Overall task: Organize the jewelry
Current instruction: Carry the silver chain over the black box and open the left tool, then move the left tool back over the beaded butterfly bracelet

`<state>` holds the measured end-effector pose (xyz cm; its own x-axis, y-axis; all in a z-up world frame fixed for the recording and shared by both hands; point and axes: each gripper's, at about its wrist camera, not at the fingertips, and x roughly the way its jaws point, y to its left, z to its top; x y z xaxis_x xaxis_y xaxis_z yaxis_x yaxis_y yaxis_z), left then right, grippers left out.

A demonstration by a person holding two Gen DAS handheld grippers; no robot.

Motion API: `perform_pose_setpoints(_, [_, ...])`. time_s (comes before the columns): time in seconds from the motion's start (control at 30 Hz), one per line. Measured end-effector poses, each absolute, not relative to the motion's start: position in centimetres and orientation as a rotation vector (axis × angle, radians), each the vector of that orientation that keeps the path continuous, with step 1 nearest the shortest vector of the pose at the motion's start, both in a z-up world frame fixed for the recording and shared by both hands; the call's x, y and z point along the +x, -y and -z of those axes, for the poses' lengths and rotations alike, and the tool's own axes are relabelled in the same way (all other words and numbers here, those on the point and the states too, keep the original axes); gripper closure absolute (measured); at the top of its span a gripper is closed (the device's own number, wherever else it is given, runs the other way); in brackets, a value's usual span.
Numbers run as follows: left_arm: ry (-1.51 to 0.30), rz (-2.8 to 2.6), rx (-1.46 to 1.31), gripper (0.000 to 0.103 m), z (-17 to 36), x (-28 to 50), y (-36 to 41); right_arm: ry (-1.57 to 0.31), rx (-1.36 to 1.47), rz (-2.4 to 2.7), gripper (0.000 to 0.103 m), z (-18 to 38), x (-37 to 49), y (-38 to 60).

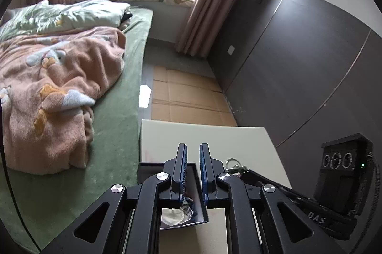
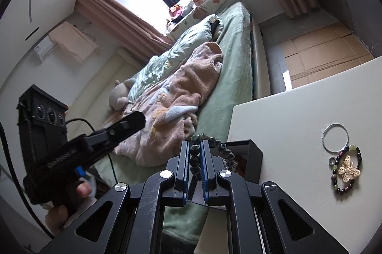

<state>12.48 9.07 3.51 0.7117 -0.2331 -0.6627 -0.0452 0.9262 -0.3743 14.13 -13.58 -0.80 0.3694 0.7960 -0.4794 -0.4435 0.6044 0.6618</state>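
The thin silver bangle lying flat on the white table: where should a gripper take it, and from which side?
The silver bangle lies flat on the white table, so I would probably come from above and pinch one wire-thin arc across the rim. Its far arc looks best: the near arc almost meets the beaded bracelet and butterfly brooch, while the far side has bare table.
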Motion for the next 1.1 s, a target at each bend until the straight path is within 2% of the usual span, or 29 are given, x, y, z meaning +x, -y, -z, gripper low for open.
perform_pose_setpoints(0.03, [-0.796, 0.094, -0.394, 0.091, -3.0, 12.6, -9.5, -0.872, 0.462, -0.833, 0.093, 0.8, 14.1, 13.4])
perform_pose_setpoints(0.07, [-0.812, 0.083, -0.406, 0.086, -2.5, 12.7, -9.9, -0.873, 0.460, -0.834, 0.093, 0.9, 14.0, 13.2])
perform_pose_setpoints(0.13, [-0.821, 0.064, -0.418, 0.061, -2.0, 12.6, -10.5, -0.874, 0.458, -0.842, 0.093, 0.9, 14.0, 12.7])
perform_pose_setpoints(0.17, [-0.815, 0.054, -0.421, 0.040, -1.9, 12.5, -10.7, -0.874, 0.454, -0.844, 0.093, 1.0, 13.9, 12.5])
perform_pose_setpoints(0.2, [-0.806, 0.045, -0.423, 0.027, -1.9, 12.3, -10.9, -0.874, 0.451, -0.846, 0.093, 1.0, 13.9, 12.2])
perform_pose_setpoints(0.23, [-0.790, 0.035, -0.427, 0.025, -2.0, 12.0, -11.1, -0.876, 0.449, -0.849, 0.093, 1.1, 13.9, 12.0])
perform_pose_setpoints(0.4, [-0.784, 0.011, -0.440, 0.023, -1.9, 11.7, -11.9, -0.890, 0.384, -0.859, 0.091, 1.5, 13.9, 9.6])
perform_pose_setpoints(0.43, [-0.791, -0.003, -0.439, 0.023, -1.7, 11.8, -12.0, -0.916, 0.364, -0.859, 0.079, 1.8, 14.0, 9.1])
perform_pose_setpoints(0.47, [-0.798, -0.010, -0.435, 0.023, -1.6, 11.8, -12.0, -0.952, 0.353, -0.854, 0.052, 2.4, 14.3, 8.8])
perform_pose_setpoints(0.5, [-0.803, -0.012, -0.431, 0.023, -1.5, 11.8, -12.0, -0.985, 0.354, -0.832, 0.044, 3.0, 14.6, 8.9])
perform_pose_setpoints(0.53, [-0.805, -0.010, -0.427, 0.023, -1.4, 11.8, -12.0, -0.990, 0.363, -0.803, 0.040, 3.4, 14.7, 9.4])
perform_pose_setpoints(0.7, [-0.797, -0.010, -0.400, 0.023, -1.5, 11.8, -11.4, -0.990, 0.386, -0.730, 0.040, 3.4, 15.0, 13.0])
perform_pose_setpoints(0.83, [-0.798, 0.007, -0.391, 0.023, -1.7, 11.9, -10.3, -0.981, 0.392, -0.671, 0.036, 2.9, 14.9, 15.9])
perform_pose_setpoints(1.1, [-0.797, 0.070, -0.334, 0.023, -2.0, 12.8, -6.5, -0.988, 0.407, -0.542, 0.036, 2.5, 15.1, 21.1])
